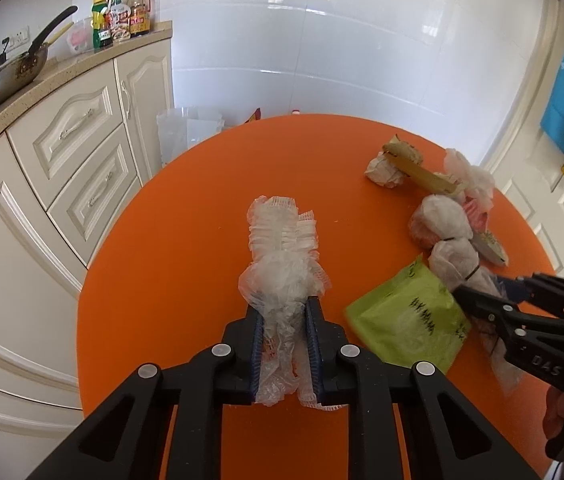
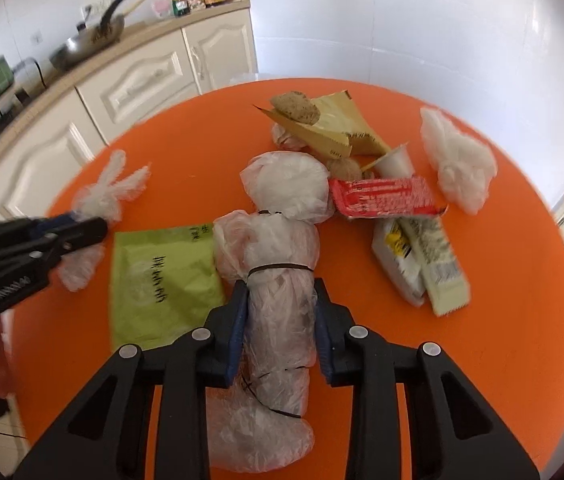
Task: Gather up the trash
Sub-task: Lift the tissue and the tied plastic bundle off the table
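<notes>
My left gripper [image 1: 282,308] is shut on a white foam fruit net wrapped in thin clear film [image 1: 282,240], which lies lengthwise on the round orange table [image 1: 202,200]. My right gripper [image 2: 281,288] has its blue pads pressed on both sides of a long clear plastic bundle tied with dark bands [image 2: 278,264]. Between the two lies a flat lime-green bag [image 2: 162,280] with black writing. Behind the bundle is a pile: a red wrapper [image 2: 382,196], a tan paper envelope [image 2: 334,124], white-and-yellow packets [image 2: 422,264] and a crumpled white plastic wad [image 2: 458,164].
Cream cabinets [image 1: 62,160] curve round the table's left side, with a wok [image 1: 10,76] and sauce bottles [image 1: 122,16] on the counter. A clear plastic bag [image 1: 186,128] stands past the table's far-left edge. A white tiled wall lies behind, a door at right.
</notes>
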Tool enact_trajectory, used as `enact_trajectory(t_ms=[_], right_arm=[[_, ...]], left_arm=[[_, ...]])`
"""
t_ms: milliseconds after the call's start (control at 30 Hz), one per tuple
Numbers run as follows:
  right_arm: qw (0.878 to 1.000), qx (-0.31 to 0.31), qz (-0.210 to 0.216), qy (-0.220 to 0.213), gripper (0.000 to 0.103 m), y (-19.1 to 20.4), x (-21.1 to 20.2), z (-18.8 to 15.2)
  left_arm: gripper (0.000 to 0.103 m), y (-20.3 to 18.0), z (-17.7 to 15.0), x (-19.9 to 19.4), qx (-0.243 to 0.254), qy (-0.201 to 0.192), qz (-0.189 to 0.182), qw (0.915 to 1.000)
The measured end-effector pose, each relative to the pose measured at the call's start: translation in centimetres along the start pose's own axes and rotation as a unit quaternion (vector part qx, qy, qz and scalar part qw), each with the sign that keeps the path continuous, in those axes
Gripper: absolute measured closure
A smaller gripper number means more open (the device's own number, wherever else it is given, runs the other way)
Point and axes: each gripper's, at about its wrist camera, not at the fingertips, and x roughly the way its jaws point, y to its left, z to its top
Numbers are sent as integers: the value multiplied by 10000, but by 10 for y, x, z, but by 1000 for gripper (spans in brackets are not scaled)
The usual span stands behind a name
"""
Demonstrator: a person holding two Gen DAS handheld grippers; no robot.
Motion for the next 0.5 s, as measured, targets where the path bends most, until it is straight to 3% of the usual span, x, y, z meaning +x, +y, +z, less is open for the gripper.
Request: enact_trajectory(t_ms=[300,500], right_arm=[[9976,360,471,-355,73,-8,-42,-9],[9950,481,536,-697,73,-12,-73,-9]], left_arm=[[88,16,-17,-38,-41,-244,-59,9997],[88,8,-45,-97,149,-563,-124,9982]])
